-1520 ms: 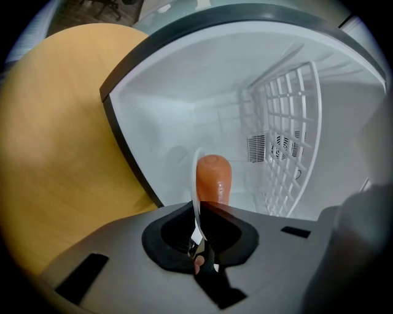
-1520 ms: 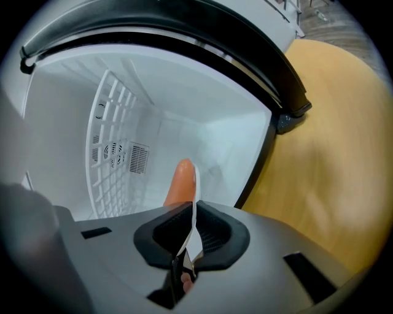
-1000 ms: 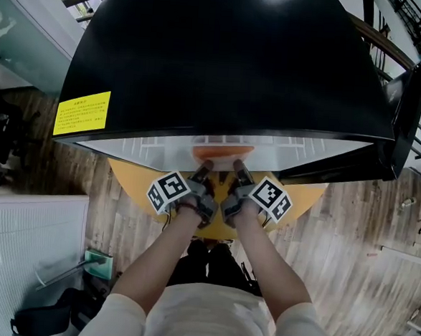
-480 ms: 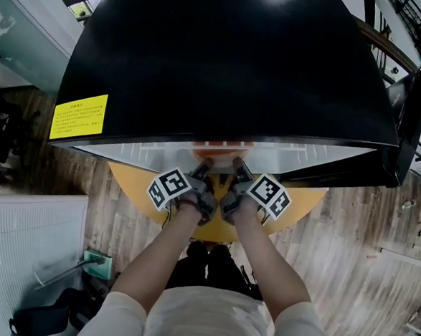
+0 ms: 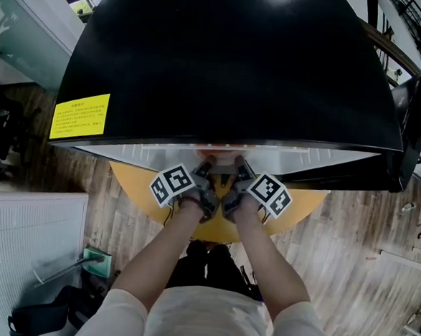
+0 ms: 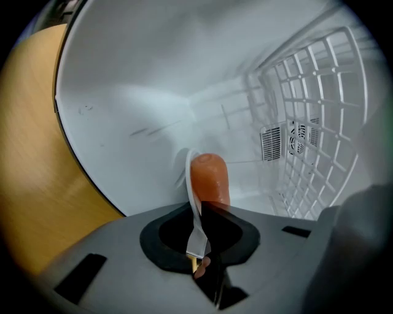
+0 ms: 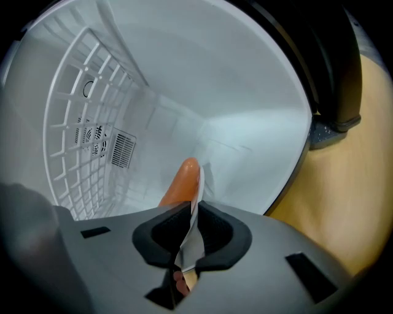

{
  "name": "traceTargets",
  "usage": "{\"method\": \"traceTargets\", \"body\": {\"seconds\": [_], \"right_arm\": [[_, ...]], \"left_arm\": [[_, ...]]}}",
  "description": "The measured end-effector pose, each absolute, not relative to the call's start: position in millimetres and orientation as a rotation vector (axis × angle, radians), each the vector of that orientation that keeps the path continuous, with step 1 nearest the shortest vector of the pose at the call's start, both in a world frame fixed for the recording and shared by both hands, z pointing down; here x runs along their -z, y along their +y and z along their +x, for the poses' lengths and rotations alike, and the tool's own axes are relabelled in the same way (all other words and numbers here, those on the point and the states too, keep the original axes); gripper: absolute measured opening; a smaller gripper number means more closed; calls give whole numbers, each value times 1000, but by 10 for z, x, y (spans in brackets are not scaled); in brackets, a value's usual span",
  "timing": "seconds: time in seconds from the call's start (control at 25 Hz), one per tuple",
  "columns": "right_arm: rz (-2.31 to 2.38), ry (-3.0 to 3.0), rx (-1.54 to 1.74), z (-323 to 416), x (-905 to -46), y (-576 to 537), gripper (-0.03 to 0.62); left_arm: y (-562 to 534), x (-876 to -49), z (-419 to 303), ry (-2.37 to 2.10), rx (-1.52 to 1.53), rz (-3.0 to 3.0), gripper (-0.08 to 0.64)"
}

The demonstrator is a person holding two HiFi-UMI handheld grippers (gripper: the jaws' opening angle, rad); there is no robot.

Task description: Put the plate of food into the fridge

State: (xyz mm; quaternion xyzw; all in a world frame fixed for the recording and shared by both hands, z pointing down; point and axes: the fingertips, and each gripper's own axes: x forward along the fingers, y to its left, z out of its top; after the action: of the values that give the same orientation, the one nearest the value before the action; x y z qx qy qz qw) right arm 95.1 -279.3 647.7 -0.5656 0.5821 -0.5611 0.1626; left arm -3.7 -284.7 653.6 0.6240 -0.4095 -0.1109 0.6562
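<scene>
A white plate [image 6: 195,214] carries an orange piece of food [image 6: 210,178]. It is seen edge-on inside the white fridge compartment [image 6: 153,92]. My left gripper [image 6: 199,245] has the plate's rim between its jaws, which are opening; the pads still touch the rim. My right gripper [image 7: 190,245] is shut on the opposite rim [image 7: 193,227], with the food [image 7: 183,181] beyond it. In the head view both grippers, left [image 5: 203,165] and right [image 5: 241,167], reach into the fridge mouth under its black top [image 5: 232,65]. Only a sliver of the plate [image 5: 224,153] shows there.
A white wire shelf [image 6: 319,110] lines the compartment's inner side, with a vent grille [image 7: 123,149] at the back. The fridge stands on a round yellow table [image 5: 134,187]. Its black door [image 5: 407,127] hangs open at the right. A white cabinet [image 5: 25,244] stands at the lower left.
Both grippers have moved forward, carrying the plate deeper into the fridge. Less of the plate and food shows under the fridge top in the head view.
</scene>
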Motion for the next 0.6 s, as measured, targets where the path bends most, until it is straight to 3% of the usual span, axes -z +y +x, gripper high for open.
{"method": "traceTargets", "body": {"seconds": [0.6], "right_arm": [[-1784,1858,1491,959,-6434,-2834,75]], "left_arm": [[-2856,-6530,5,-923,198,1440,58]]}}
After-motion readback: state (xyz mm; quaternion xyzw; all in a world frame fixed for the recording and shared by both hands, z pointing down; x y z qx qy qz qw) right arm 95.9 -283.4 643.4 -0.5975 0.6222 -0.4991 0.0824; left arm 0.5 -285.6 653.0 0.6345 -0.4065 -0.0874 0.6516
